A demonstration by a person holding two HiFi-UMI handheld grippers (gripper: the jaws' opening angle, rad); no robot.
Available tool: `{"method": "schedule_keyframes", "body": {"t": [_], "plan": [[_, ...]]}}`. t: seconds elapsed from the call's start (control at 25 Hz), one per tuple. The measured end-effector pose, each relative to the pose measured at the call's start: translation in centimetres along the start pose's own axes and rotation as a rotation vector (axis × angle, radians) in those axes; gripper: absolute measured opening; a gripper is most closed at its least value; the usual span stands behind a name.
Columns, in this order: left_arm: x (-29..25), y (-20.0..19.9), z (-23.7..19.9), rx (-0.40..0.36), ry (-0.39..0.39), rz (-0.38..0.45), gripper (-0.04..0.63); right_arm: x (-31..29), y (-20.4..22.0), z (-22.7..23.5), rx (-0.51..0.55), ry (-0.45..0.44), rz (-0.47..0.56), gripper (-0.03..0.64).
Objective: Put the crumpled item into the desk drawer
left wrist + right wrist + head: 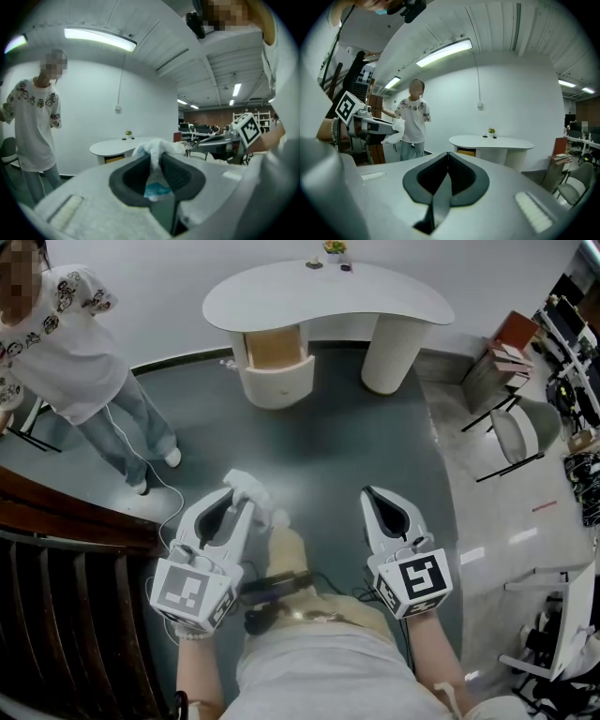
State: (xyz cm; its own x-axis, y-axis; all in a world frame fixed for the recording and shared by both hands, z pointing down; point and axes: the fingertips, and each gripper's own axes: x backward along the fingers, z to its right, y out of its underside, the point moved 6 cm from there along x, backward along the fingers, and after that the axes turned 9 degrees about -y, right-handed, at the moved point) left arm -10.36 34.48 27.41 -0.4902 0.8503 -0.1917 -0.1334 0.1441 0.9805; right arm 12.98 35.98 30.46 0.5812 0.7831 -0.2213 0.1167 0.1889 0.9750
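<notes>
grey floor (328, 474), crumpled item (155, 150) between jaws

The desk (328, 292) is white, its drawer (274, 348) pale wood inside; the floor (309, 456) is dark grey-green; the crumpled item (157, 149) is white, with what looks like a blue patch lower down; the left gripper (242, 498) and right gripper (367, 491) are light grey with black pads (461, 180) and black-and-white square markers (417, 579); a bystander's shirt (56, 334) is white with small dark prints, the jeans (122, 427) blue.

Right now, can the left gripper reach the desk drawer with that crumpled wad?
Probably not yet: the drawer is open and nothing blocks the way, but the desk stands far across the floor.
</notes>
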Motion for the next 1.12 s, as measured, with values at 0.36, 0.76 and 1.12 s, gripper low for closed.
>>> {"method": "schedule_keyframes", "body": {"t": [0.36,0.76,1.12], "plan": [[-7.4,-1.1,-5.5,0.001,0.034,-0.018,0.075,-7.4,-1.8,3.9,-0.004,0.02,-0.023,0.005],[-15.0,-2.6,-11.9,0.003,0.071,-0.036,0.075,-16.1,-4.5,7.9,-0.025,0.037,-0.034,0.005],[-19.8,-3.2,-16.6,0.002,0.061,-0.051,0.075,-21.9,-5.9,10.3,-0.021,0.033,-0.046,0.005]]}}
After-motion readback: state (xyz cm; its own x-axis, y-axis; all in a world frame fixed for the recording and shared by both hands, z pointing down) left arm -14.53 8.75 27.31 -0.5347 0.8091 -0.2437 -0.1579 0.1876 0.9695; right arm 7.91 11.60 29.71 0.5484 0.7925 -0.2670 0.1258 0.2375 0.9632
